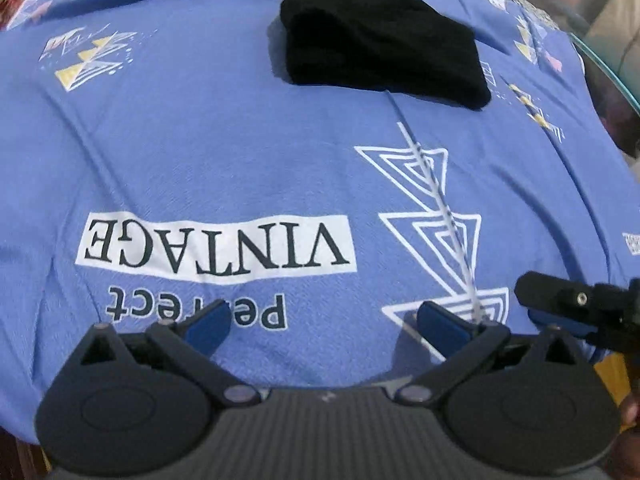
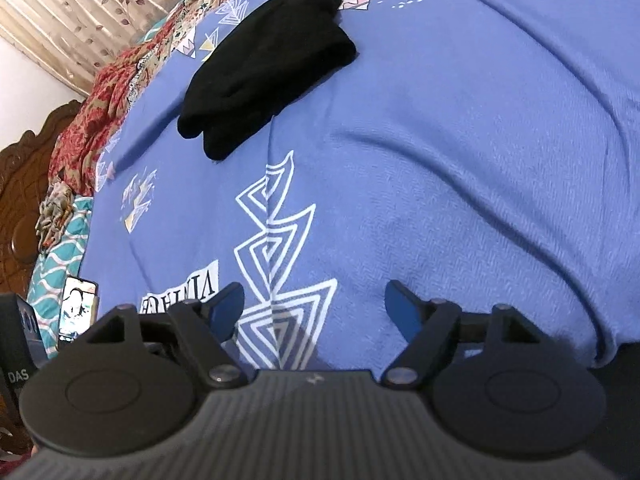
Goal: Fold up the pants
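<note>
The pants (image 1: 380, 40) lie folded into a compact black bundle on the blue bedsheet (image 1: 200, 152), well ahead of both sets of fingers and touched by neither. The left gripper (image 1: 326, 322) points down at the sheet with its blue-padded fingers (image 1: 210, 322) spread wide and nothing between them, only the printed word "VINTAGE" (image 1: 216, 246) and a white triangle pattern (image 1: 424, 216) on the cloth beyond the tips. The right gripper (image 2: 320, 308) also stands with its fingers (image 2: 226, 306) apart and empty over the same sheet; in the left wrist view one of its fingers (image 1: 556, 294) shows just beside the left gripper's right finger. Off beyond the right gripper's left finger, a phone (image 2: 77, 308) with a lit screen rests on teal patterned cloth (image 2: 56, 264) at the sheet's edge.
</note>
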Demonstrator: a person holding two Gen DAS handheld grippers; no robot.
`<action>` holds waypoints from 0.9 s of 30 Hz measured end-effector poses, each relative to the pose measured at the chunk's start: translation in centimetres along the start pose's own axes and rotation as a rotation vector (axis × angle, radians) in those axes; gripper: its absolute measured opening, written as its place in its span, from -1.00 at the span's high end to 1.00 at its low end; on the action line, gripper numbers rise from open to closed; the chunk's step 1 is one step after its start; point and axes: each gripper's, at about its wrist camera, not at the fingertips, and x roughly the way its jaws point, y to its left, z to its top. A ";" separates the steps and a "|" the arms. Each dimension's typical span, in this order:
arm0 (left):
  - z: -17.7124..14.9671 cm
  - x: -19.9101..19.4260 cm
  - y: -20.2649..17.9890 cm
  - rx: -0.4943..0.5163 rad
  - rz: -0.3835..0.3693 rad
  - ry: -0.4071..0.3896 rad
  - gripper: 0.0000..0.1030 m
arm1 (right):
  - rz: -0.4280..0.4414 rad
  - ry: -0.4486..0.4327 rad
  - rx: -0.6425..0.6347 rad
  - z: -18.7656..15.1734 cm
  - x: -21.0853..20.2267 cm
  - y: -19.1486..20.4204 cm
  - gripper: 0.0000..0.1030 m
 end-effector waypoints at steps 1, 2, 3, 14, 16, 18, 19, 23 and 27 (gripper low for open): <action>-0.1 0.0 0.1 -0.005 -0.001 -0.001 -1.00 | 0.004 -0.003 0.001 -0.2 0.0 0.0 -0.55; 0.0 0.1 0.0 -0.005 0.000 -0.001 -1.00 | 0.008 -0.007 0.004 -0.4 -0.1 -0.1 -0.55; 0.0 0.2 -0.2 -0.003 0.003 -0.001 -1.00 | 0.012 -0.010 0.008 -0.4 0.0 -0.2 -0.55; 0.0 0.2 0.2 -0.010 -0.005 0.005 -1.00 | 0.036 -0.002 0.022 -0.7 -0.4 -0.8 -0.66; 0.1 0.1 0.3 -0.016 -0.012 0.005 -1.00 | 0.038 0.001 0.025 -0.6 -0.4 -0.9 -0.67; 0.2 0.1 0.5 -0.021 -0.016 0.007 -1.00 | 0.037 0.001 0.021 -0.7 -0.5 -0.9 -0.67; 0.2 0.1 0.5 -0.024 -0.017 0.008 -1.00 | 0.037 0.001 0.020 -0.7 -0.5 -0.9 -0.67; 0.2 0.2 0.3 -0.021 -0.009 0.012 -1.00 | 0.040 0.001 0.027 -0.8 -0.6 -0.9 -0.67; 0.1 0.4 -0.3 0.009 0.019 0.021 -1.00 | 0.040 -0.001 0.025 -0.9 -0.7 -0.9 -0.67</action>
